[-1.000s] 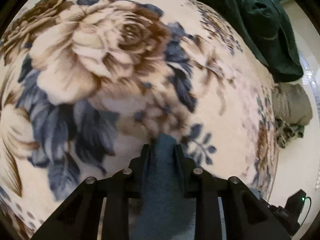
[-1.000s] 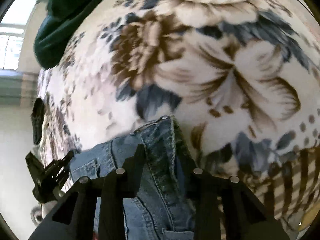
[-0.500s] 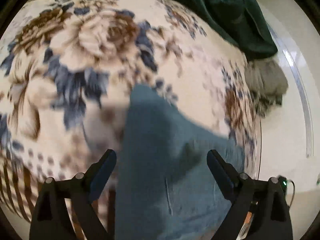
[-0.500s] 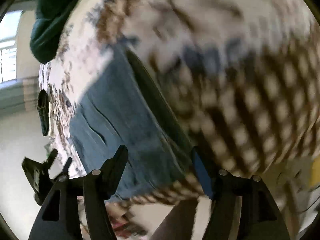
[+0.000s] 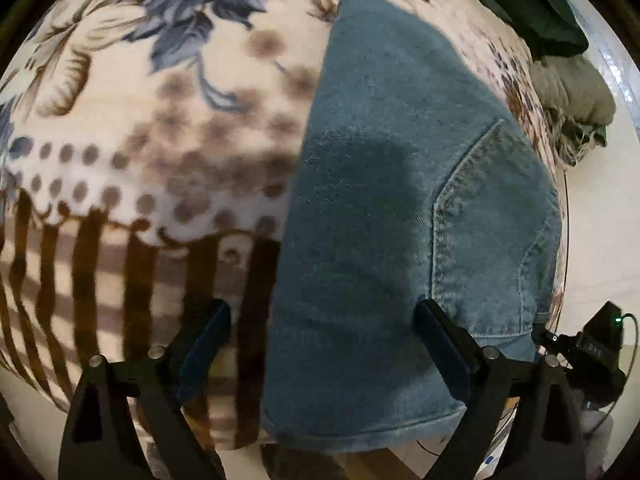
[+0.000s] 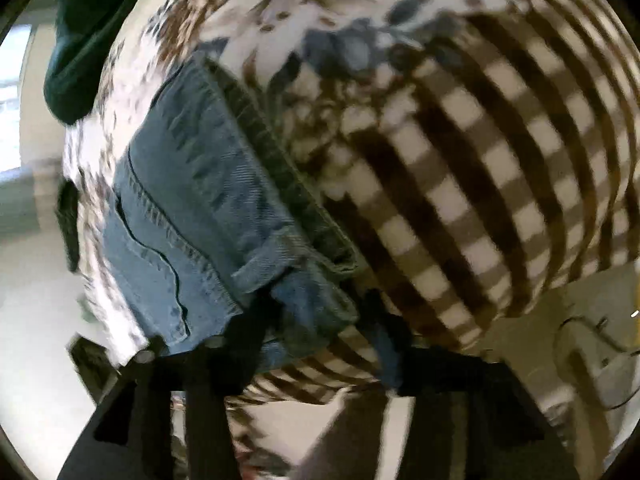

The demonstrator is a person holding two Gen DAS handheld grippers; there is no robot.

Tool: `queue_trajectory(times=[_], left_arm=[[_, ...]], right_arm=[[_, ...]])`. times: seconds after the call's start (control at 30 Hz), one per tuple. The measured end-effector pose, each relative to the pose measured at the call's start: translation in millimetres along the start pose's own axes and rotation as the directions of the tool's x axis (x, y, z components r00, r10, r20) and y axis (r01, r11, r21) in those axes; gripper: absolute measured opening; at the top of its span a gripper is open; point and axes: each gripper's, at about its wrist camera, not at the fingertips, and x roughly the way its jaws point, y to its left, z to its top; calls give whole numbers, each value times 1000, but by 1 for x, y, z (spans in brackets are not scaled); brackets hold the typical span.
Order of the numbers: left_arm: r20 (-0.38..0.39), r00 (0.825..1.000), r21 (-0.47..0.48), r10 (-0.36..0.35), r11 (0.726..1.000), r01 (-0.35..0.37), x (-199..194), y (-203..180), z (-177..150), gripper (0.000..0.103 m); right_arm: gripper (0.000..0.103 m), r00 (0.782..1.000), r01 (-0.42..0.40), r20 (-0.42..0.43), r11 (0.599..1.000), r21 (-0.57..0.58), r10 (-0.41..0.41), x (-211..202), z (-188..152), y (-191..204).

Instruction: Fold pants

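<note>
The blue denim pants (image 5: pixel 384 208) lie folded in a compact stack on the floral blanket (image 5: pixel 140 140), back pocket up, near the blanket's striped front edge. In the right wrist view the pants (image 6: pixel 192 208) show their layered folded edge and waistband. My left gripper (image 5: pixel 320 332) is open and empty, its jaws spread wide just above the stack's near end. My right gripper (image 6: pixel 316 344) is open and empty, blurred by motion, at the near corner of the stack.
A dark green garment (image 5: pixel 532 4) lies at the blanket's far right, seen also in the right wrist view (image 6: pixel 84 28). A grey-beige bundle (image 5: pixel 572 96) sits at the bed's right edge. A black device with a green light (image 5: pixel 596 348) is on the floor beside it.
Both grippers were shut on the pants a second ago. They let go, opened wide and drew back toward the blanket's striped edge, leaving the pants folded on the blanket.
</note>
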Motion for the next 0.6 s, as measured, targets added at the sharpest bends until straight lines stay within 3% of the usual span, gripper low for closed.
queue_trajectory(times=[0.03,0.1,0.2,0.27,0.47,0.6], left_arm=[[9,1000,-3,-22,1000,22,-5,1,0,95],[34,995,-33,-97,995,98,-15,5,-1,95],[55,981,-76,-184,979,188,-15,14,3,103],[50,977,-92,-208,973,212,-8,19,7,103],[35,980,-132,-194,971,197,12,24,18,103],[34,981,-132,-188,973,191,16,18,23,103]], right_arm=[[61,998,-60,0,998,5,60,-4,-4,-2],[77,990,-143,1,990,11,143,-6,-15,-6],[80,972,-233,-21,972,30,234,7,-28,-12],[80,972,-233,-37,972,8,233,26,-31,-6],[82,944,-331,3,943,33,331,64,-21,-2],[83,896,-445,39,894,46,443,61,-20,4]])
